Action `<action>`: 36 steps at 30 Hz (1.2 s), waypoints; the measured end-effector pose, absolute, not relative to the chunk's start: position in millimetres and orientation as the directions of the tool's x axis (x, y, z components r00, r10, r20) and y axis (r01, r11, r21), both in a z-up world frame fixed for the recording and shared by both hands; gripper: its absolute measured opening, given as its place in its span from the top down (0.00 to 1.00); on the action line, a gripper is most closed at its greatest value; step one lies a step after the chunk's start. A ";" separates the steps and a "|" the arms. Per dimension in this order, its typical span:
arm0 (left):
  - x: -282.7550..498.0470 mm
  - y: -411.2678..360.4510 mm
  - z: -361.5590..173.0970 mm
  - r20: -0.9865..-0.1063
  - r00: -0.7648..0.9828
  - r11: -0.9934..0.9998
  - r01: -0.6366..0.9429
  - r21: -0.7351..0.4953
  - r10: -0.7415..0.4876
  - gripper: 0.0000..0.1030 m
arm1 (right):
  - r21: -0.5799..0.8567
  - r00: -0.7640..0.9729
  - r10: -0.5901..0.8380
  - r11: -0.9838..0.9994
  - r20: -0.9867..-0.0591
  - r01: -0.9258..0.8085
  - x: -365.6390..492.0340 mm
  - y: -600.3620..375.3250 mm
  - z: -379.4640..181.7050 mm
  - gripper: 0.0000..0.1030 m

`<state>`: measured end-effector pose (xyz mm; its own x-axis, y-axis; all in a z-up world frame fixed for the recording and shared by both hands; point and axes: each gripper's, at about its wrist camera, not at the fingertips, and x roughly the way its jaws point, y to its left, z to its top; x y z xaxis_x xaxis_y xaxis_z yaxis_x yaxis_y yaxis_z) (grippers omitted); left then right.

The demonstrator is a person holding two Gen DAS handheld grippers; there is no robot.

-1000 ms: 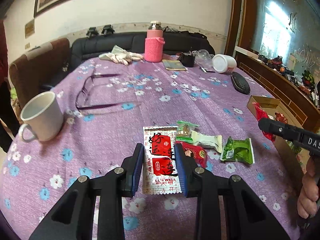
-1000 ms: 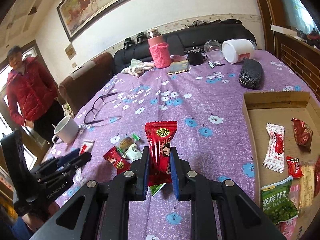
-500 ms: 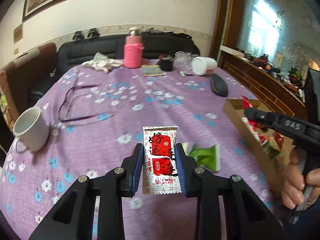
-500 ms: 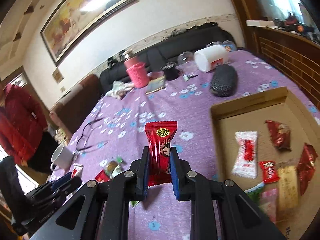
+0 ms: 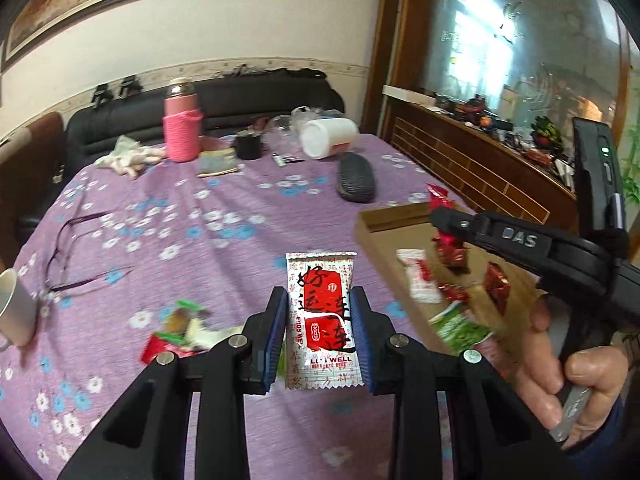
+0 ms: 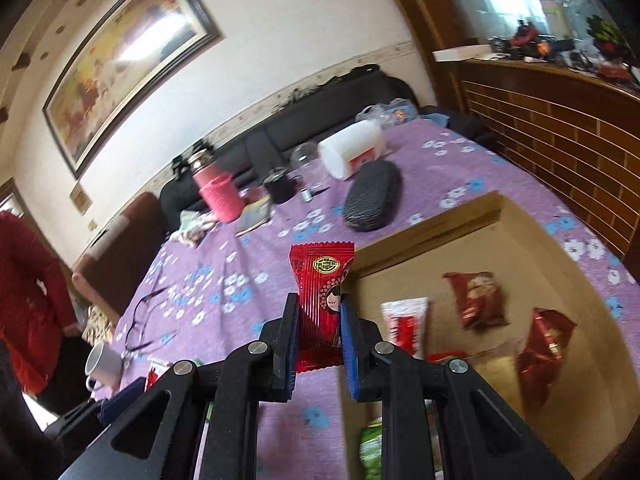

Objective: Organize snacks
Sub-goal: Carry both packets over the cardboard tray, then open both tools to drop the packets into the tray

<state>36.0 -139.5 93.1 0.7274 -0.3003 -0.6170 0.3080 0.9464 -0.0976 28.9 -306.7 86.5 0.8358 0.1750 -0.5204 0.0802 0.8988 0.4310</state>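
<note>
My left gripper [image 5: 320, 336] is shut on a white and red snack packet [image 5: 322, 320] and holds it above the purple tablecloth, left of the cardboard tray [image 5: 384, 220]. My right gripper [image 6: 319, 340] is shut on a red snack packet [image 6: 322, 280] and holds it over the tray's near left edge [image 6: 432, 236]. The right gripper also shows in the left wrist view [image 5: 440, 216], above the tray. The tray holds several packets, among them a white one [image 6: 406, 324] and red ones [image 6: 478, 300]. A few loose snacks [image 5: 180, 332] lie on the cloth to the left.
On the table stand a pink flask [image 5: 182, 128], a white tub on its side [image 5: 328, 138], a black glasses case [image 5: 356, 178], spectacles [image 5: 76, 252] and a white mug [image 5: 14, 312]. A wooden cabinet [image 6: 560, 120] runs along the right. A person in red [image 6: 28, 300] stands at the left.
Both grippers have swung right with their packets, from over the loose snacks toward the cardboard tray. The right gripper now hangs over the tray's edge.
</note>
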 end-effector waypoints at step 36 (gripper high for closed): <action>58.6 -265.2 48.2 -0.711 0.530 0.846 0.503 -0.176 -0.463 0.70 | 0.420 0.696 0.033 0.818 -0.717 0.394 41.4 -395.8 49.8 0.79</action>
